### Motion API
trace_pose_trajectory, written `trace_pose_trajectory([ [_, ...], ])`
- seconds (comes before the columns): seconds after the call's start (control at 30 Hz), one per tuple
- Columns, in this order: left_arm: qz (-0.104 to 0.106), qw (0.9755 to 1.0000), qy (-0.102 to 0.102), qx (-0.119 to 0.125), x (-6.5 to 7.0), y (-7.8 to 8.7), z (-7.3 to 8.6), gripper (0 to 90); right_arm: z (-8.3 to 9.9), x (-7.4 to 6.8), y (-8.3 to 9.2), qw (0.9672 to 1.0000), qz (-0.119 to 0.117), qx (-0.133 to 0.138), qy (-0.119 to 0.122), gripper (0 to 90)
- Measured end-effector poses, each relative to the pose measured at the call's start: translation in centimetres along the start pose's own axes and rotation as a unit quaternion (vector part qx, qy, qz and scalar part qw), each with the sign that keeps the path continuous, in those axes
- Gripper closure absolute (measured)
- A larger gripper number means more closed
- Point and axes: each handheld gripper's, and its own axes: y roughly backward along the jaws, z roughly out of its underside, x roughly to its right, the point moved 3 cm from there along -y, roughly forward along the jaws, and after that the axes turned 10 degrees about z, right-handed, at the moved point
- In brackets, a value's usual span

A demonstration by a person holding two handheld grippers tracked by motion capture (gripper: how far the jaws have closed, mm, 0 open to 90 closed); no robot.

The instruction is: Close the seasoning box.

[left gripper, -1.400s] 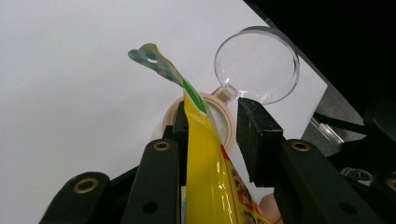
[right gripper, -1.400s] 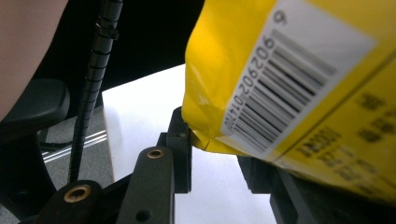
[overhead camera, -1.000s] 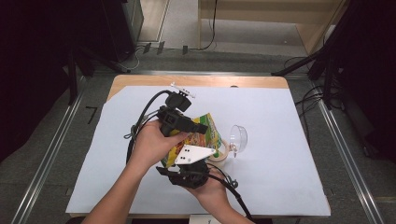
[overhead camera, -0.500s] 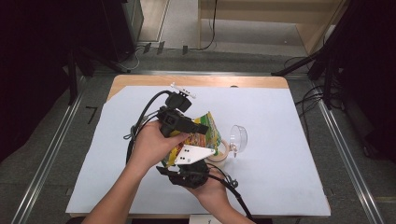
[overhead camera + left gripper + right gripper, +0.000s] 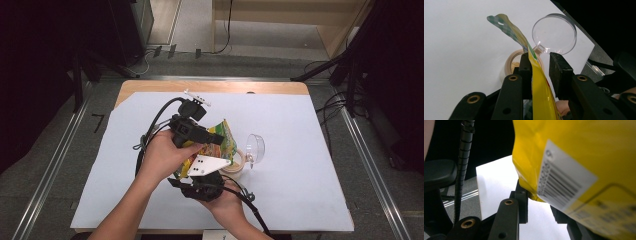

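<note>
Both grippers hold a yellow snack pouch above a small open jar.

Left gripper point(image 5: 537, 62) has its jaws around the pouch's point(image 5: 220, 142) upper edge; right gripper point(image 5: 537, 197) pinches its lower corner. Below the pouch, the jar point(image 5: 511, 67) sits on the white table cover point(image 5: 310, 150), its clear hinged lid point(image 5: 554, 33) flipped open.

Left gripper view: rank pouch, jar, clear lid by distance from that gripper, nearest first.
1. pouch: between the jaws of the left gripper.
2. jar: just past the jaw tips, left of the pouch.
3. clear lid: farthest, upper right, standing on edge.
</note>
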Motion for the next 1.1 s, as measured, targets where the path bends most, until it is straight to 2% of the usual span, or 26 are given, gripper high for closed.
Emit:
trace_pose_trajectory([
  [1.1,-0.007,1.0,0.004,0.003,-0.25,0.39,0.0,71.9,-0.61,-0.51,0.37,0.9999,-0.01,-0.001,-0.003,71.6],
])
